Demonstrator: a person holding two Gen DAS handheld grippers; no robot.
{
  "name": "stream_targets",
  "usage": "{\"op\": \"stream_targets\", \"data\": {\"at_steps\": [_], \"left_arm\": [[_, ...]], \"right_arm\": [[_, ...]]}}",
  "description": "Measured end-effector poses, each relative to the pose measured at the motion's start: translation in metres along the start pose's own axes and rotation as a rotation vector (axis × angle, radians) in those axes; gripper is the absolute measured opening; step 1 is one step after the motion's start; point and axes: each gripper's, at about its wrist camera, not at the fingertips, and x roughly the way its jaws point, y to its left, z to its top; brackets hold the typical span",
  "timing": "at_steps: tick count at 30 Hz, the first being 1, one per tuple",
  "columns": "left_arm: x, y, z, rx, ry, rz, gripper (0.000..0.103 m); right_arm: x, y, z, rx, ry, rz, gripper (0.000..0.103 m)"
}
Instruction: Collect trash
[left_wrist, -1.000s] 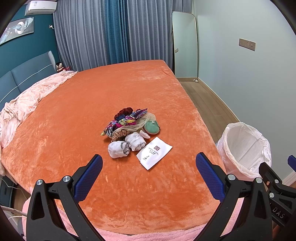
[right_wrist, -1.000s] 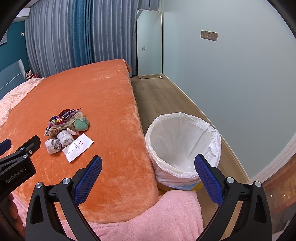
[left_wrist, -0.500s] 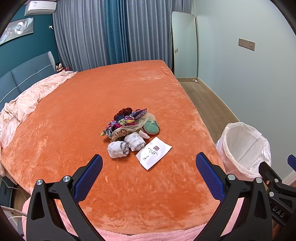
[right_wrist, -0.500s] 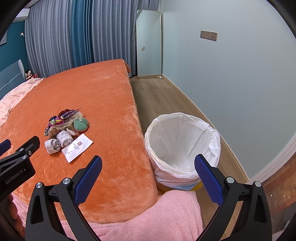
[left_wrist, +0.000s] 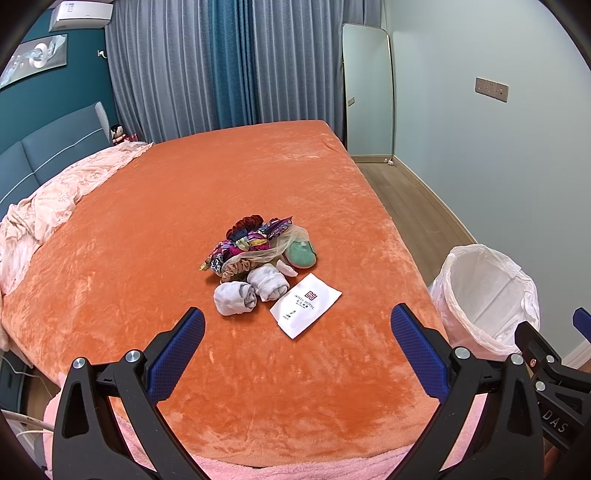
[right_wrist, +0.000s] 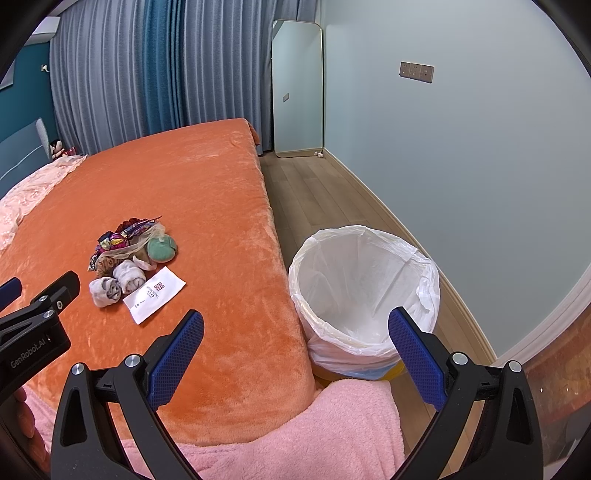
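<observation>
A small pile lies on the orange bed cover (left_wrist: 147, 221): a white paper packet (left_wrist: 306, 305) (right_wrist: 154, 294), two rolled grey socks (left_wrist: 251, 290) (right_wrist: 116, 282), colourful scrunchies and wrappers (left_wrist: 251, 240) (right_wrist: 122, 236), and a green pad (left_wrist: 301, 254) (right_wrist: 161, 248). A white-lined trash bin (left_wrist: 484, 291) (right_wrist: 364, 291) stands on the floor to the right of the bed. My left gripper (left_wrist: 297, 347) is open and empty, short of the packet. My right gripper (right_wrist: 295, 349) is open and empty, over the bed corner beside the bin.
A pink fluffy cloth (right_wrist: 295, 428) covers the bed's near edge. A pale pink quilt (left_wrist: 48, 199) lies at the bed's left. A mirror (right_wrist: 297, 88) leans on the far wall. Wooden floor (right_wrist: 317, 192) runs between bed and wall.
</observation>
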Motion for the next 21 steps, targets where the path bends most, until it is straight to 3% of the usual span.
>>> {"op": "stream_targets", "data": {"at_steps": [21], "left_arm": [[-0.0006,0.0010,0.0010,-0.004,-0.001,-0.001,0.096]], "right_arm": [[-0.0005,-0.0006,0.0047,0.000,-0.006,-0.004,0.096]]}}
